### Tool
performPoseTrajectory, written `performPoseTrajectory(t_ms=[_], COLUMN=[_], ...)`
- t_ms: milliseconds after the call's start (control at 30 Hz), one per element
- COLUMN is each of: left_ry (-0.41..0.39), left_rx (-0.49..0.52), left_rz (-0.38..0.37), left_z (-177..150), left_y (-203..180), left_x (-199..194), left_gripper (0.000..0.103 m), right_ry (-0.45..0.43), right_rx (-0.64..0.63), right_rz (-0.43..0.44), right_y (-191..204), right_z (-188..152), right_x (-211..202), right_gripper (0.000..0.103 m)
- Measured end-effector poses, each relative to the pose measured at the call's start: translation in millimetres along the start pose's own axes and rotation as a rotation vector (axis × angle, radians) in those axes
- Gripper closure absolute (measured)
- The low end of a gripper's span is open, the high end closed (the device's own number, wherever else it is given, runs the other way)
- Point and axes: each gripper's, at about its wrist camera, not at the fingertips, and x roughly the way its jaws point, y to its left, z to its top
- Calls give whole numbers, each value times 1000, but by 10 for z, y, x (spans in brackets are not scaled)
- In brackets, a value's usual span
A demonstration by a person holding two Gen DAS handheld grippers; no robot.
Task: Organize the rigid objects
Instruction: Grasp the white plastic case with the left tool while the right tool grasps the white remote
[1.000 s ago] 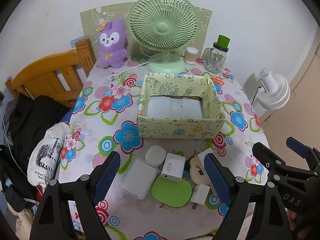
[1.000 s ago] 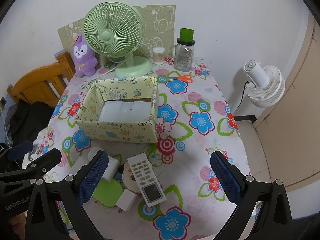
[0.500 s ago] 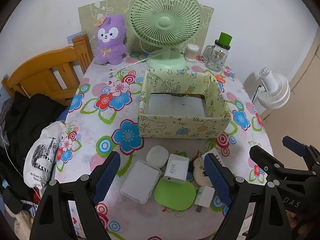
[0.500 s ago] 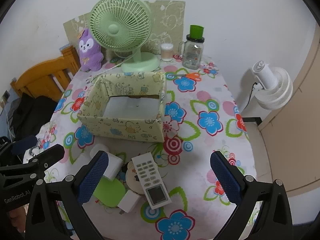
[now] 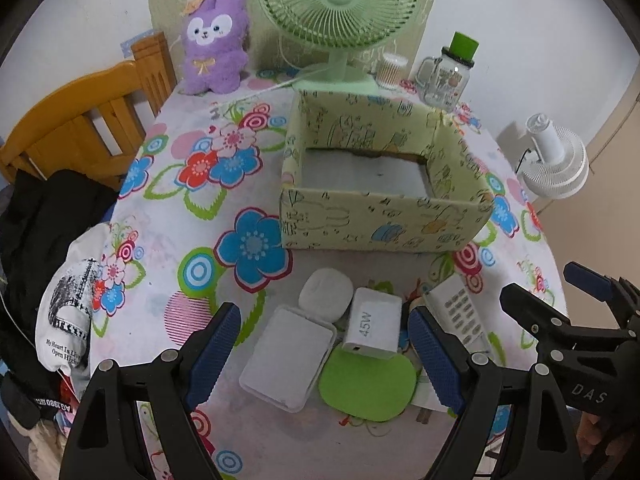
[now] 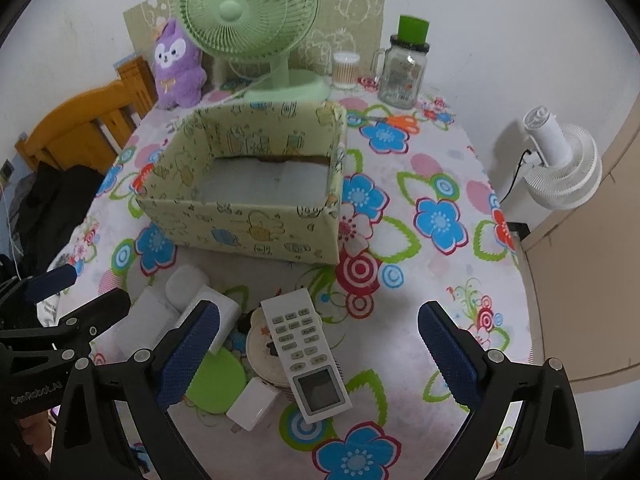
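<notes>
Two grippers, left (image 5: 322, 350) and right (image 6: 318, 354), we see spread apart, holding nothing. Below patterned box (image 5: 384, 228): white remote (image 6: 306, 356), 45W charger (image 5: 374, 328), white case (image 5: 288, 362), green disc (image 5: 366, 384), clustered on tablecloth (image 5: 160, 240).

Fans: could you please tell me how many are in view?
2. The green desk fan stands on the table behind the patterned box; the white fan sits off the table to the right. None seems hidden.
</notes>
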Motion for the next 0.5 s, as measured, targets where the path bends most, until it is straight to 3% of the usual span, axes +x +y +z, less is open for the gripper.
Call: performPoseTrajectory(t_ms=[500], left_ry=[112], left_rx=[-38], left_rz=[8], left_z=[-192], left_y=[234], left_x=[505], left_gripper=[16], right_ry=[123], right_rx=[-7], right_rz=[-4], right_y=[70], right_z=[-148], right_x=[537], right_gripper=[8])
